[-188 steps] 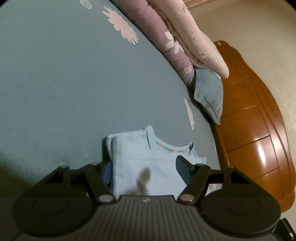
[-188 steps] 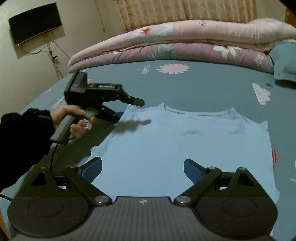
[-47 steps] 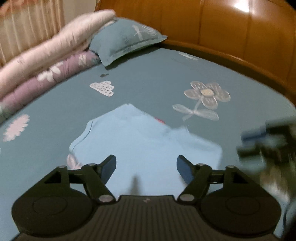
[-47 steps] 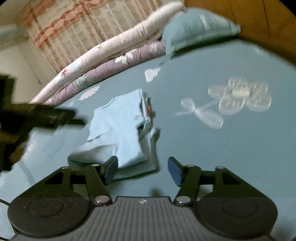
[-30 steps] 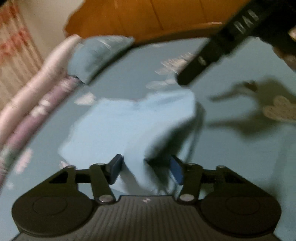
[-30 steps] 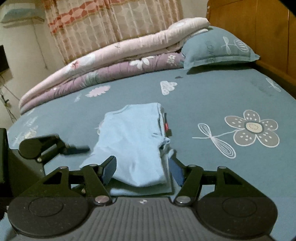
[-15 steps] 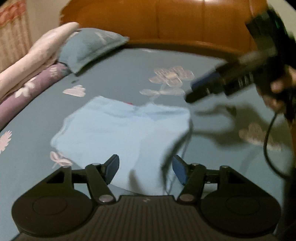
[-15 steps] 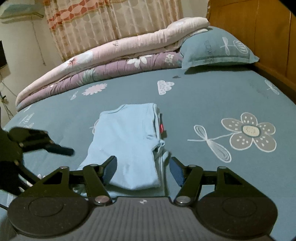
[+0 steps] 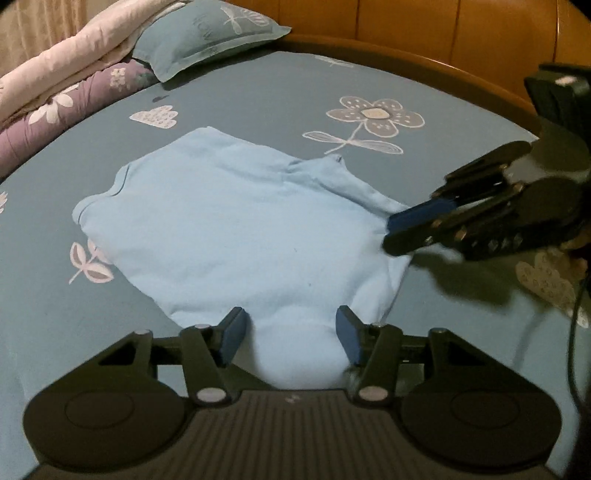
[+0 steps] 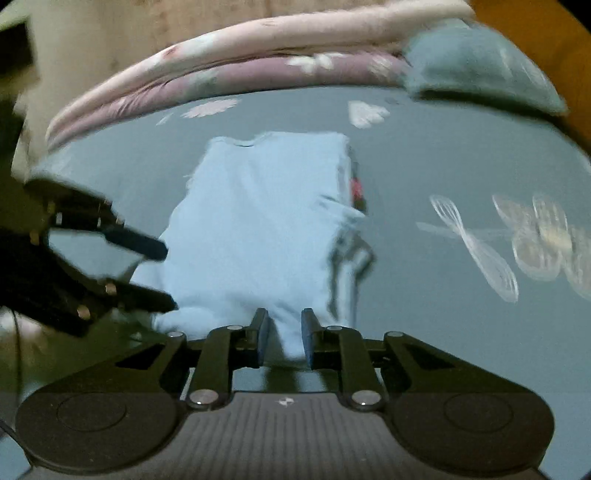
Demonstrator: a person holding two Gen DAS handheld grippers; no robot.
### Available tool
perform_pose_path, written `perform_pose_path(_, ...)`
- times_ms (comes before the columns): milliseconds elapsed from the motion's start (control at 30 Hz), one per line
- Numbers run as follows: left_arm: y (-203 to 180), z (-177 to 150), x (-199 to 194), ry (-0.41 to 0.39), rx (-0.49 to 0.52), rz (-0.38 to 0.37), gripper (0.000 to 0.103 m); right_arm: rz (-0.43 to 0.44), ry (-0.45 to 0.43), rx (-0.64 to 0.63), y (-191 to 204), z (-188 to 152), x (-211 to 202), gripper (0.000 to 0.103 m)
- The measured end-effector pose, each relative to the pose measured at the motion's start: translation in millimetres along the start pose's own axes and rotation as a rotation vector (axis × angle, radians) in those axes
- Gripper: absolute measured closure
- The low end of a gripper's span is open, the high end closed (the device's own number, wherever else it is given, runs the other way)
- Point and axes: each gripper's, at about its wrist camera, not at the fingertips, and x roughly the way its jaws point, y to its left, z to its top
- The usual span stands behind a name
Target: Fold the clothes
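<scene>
A light blue shirt [image 9: 236,221] lies folded lengthwise on the teal bed sheet [image 9: 258,92]; it also shows in the right wrist view [image 10: 258,221]. My left gripper [image 9: 290,334] is open, its fingers on either side of the shirt's near hem corner. My right gripper [image 10: 283,338] is nearly closed, pinching the shirt's other near corner; in the left wrist view it [image 9: 417,225] meets the right corner. The left gripper [image 10: 159,273] shows open in the right wrist view at the shirt's left edge.
Rolled pink and purple quilts [image 9: 55,92] and a teal pillow [image 9: 207,33] lie at the far side. A wooden bed frame [image 9: 443,55] curves along the right. A cable [image 9: 535,332] hangs from the right gripper.
Both grippers have moved down to the shirt's near hem. The right gripper has closed from open onto its corner. The left gripper stays open around its corner.
</scene>
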Motion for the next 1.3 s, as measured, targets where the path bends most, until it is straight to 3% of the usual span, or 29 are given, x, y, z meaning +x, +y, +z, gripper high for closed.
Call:
perform_pose_path(100,2,7,-7,-0.002,0.011,-0.003,0.050,-0.022,0.001,-0.004,0,1,-3,0.081)
perform_pose_path(233,5,8,-33,-0.065,-0.013,-0.048,0.048,-0.010,-0.025,-0.030,9,5,-10,0.079)
perform_pose_path(367,-8,-12,-12,0.024,-0.016,-0.056,0.047,-0.050,0.030,-0.018,5,-1,8,0.081)
perform_pose_path(433,-16,-16,-14,0.012,0.013,-0.051,0.038,-0.035,0.020,0.012,0,-4,7,0.081)
perform_pose_path(500,-14,-8,-23,0.007,-0.003,-0.065,0.038,-0.037,0.021,0.015,0,-4,6,0.081)
perform_pose_path(600,-8,0,-43,-0.065,-0.053,-0.126,0.038,-0.041,0.018,0.015,1,-5,6,0.081)
perform_pose_path(667,-7,0,-41,-0.048,-0.075,-0.185,0.038,-0.034,0.016,0.031,-1,-6,6,0.081)
perform_pose_path(800,-15,-12,-14,0.038,-0.082,-0.218,0.035,-0.027,0.012,0.040,-3,-7,6,0.081)
perform_pose_path(1067,-6,-1,-17,0.042,-0.153,-0.251,0.034,-0.030,0.016,0.036,-2,-5,6,0.080)
perform_pose_path(1200,9,10,-29,-0.012,-0.210,-0.216,0.035,-0.029,0.011,0.042,-3,-6,6,0.080)
perform_pose_path(1300,12,11,-21,-0.007,-0.241,-0.222,0.035,-0.026,0.008,0.045,-3,-7,6,0.080)
